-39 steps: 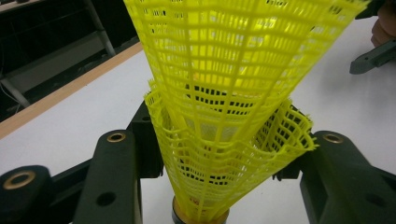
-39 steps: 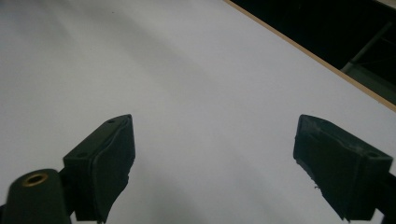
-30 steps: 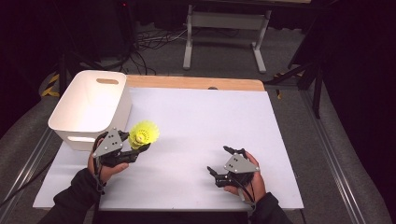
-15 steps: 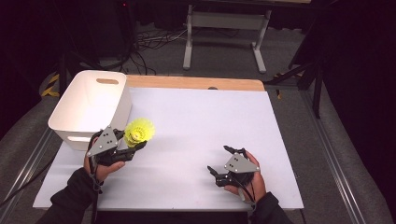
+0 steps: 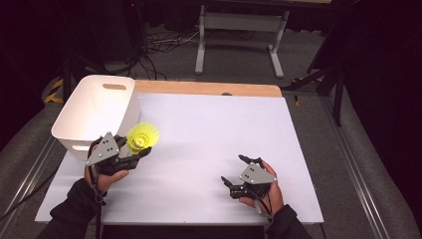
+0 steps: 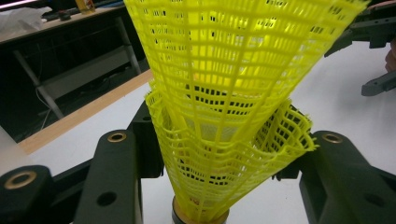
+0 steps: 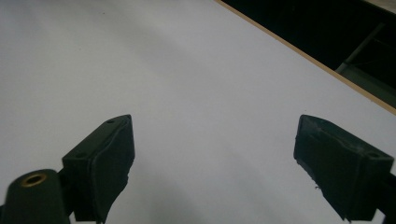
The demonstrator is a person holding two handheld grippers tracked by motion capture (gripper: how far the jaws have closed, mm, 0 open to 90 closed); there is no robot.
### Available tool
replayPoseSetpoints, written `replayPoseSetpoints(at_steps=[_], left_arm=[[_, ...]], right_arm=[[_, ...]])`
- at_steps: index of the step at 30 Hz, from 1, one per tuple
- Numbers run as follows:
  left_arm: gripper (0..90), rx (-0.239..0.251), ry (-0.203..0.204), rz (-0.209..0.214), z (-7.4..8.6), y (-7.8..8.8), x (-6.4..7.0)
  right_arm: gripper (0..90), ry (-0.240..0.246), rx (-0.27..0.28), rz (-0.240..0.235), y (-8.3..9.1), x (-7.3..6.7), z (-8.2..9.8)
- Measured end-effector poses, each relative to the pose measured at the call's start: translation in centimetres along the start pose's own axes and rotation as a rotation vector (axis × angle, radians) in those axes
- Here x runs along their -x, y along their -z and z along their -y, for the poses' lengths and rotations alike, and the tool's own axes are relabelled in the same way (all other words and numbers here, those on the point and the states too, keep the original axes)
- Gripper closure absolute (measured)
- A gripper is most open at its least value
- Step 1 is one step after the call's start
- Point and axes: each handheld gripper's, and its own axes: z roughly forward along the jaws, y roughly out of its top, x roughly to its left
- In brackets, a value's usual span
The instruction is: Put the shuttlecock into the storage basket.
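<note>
Nearest to me, my right gripper [image 5: 234, 172] sat low over the white counter [image 5: 214, 134] at the near right, its jaws standing wide apart with nothing between them; in the right gripper view I saw bare white surface between the two black pads and the counter's wooden edge [image 7: 299, 51] beyond. My left gripper [image 5: 132, 154] was at the near left, held a little above the counter, and its jaws were clamped on the yellow shuttlecocks [image 5: 142, 137]. In the left gripper view I could make out two mesh skirts nested one inside the other [image 6: 233, 107], the outer one pinched and crumpled between the pads, the cork base [image 6: 201, 217] pointing back toward the camera. The shuttlecocks hung just beside the near right corner of the white bin [image 5: 79, 127], apart from its wall as far as I could tell. Farther off lay the wooden strip [image 5: 209, 88] at the counter's far edge, then the grey floor with cables [image 5: 154, 50] and a white metal stand [image 5: 239, 30].
</note>
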Motion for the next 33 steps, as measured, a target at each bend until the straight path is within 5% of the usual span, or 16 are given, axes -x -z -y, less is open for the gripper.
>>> replayPoseSetpoints(at_steps=[33], left_arm=[[50.2,0.042,0.03,-0.052,-0.6,2.1,-1.3]], right_arm=[[13.9,-0.002,0.003,-0.003,-0.1,0.1,0.0]])
